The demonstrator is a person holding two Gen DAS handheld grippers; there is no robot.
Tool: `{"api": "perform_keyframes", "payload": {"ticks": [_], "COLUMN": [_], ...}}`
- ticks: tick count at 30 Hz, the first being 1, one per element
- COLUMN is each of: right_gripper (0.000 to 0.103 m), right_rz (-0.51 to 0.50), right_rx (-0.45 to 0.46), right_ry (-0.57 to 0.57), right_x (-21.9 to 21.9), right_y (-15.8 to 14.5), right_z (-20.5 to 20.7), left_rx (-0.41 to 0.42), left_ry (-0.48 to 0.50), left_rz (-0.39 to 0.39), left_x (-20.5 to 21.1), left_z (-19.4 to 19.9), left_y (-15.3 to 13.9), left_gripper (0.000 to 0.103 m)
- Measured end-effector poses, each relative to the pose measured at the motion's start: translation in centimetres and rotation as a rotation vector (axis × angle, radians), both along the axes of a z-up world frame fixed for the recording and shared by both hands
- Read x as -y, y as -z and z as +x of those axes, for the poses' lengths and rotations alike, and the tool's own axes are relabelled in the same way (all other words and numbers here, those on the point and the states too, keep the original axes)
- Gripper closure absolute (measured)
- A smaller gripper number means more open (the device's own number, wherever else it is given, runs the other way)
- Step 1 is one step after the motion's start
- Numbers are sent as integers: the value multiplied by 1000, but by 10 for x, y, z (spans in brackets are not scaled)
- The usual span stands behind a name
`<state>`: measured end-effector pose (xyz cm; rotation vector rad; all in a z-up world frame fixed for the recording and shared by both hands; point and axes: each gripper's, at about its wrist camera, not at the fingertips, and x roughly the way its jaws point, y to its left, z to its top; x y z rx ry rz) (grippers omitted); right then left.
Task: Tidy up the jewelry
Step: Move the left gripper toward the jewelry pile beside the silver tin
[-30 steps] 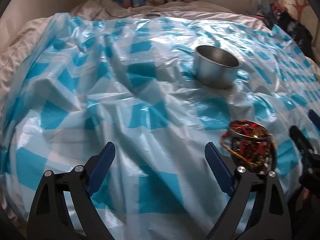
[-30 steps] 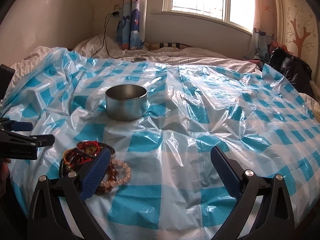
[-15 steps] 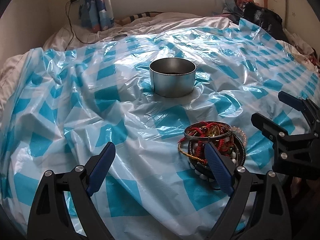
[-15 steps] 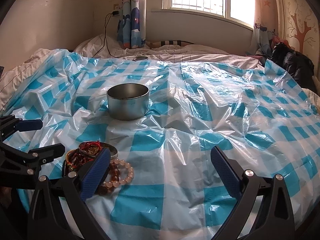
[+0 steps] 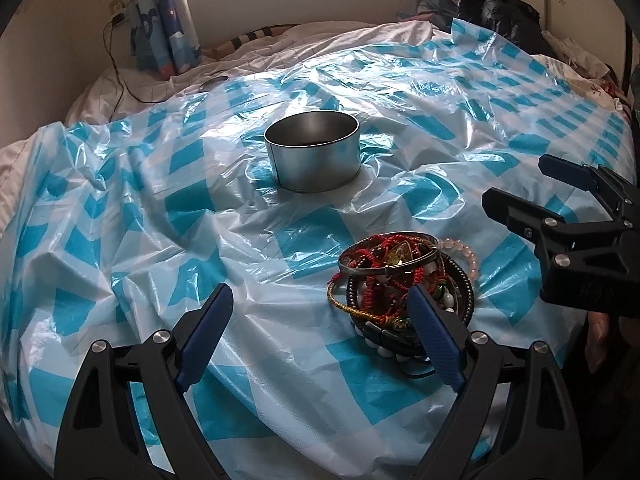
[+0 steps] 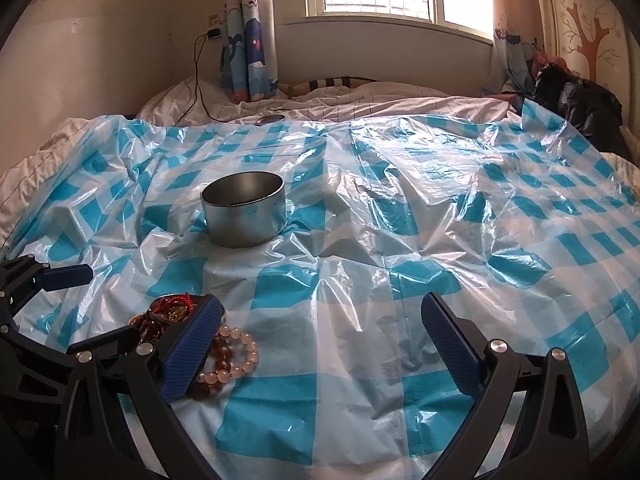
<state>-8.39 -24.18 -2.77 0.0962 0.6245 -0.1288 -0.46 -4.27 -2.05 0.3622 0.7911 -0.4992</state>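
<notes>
A heap of jewelry [image 5: 400,276] lies on the checked plastic sheet: red cord bracelets, a metal bangle, dark and white bead strings. A pink bead bracelet [image 6: 236,356] lies at its edge. My left gripper [image 5: 320,332] is open, and its right finger [image 5: 436,336] hangs just in front of the heap, with only sheet between the jaws. My right gripper [image 6: 320,344] is also open and holds nothing; its left finger [image 6: 192,344] covers part of the heap [image 6: 172,312]. A round metal tin [image 5: 312,156] stands open farther back, and the right wrist view also shows this tin [image 6: 244,210].
The blue and white plastic sheet [image 5: 200,208] covers a bed and is heavily wrinkled. A curtain [image 6: 248,48] and a charger cable [image 6: 198,80] are at the far wall. A black bag [image 6: 576,100] lies at the far right.
The left wrist view has swung and levelled out, so the tin and the jewelry heap now sit nearer its middle. The right gripper has hardly moved.
</notes>
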Motion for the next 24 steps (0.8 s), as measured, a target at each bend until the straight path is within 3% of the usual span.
{"api": "perform_keyframes", "payload": {"ticks": [13, 17, 20, 24], "right_gripper": [7, 7, 7, 7], "right_rz": [1, 4, 2, 12], "right_rx": [5, 19, 37, 37], "right_ry": [7, 16, 27, 45], "right_x": [3, 6, 10, 18], "right_y": [-7, -14, -20, -22], "right_z": [-5, -9, -16, -20], "left_rx": [38, 23, 19, -51], "left_ry": [6, 75, 109, 149], "left_rz": [21, 12, 17, -6], "left_x": [9, 12, 16, 21], "left_z": [-5, -7, -9, -6], "left_y": [-3, 0, 2, 9], "left_gripper": [18, 19, 34, 55]}}
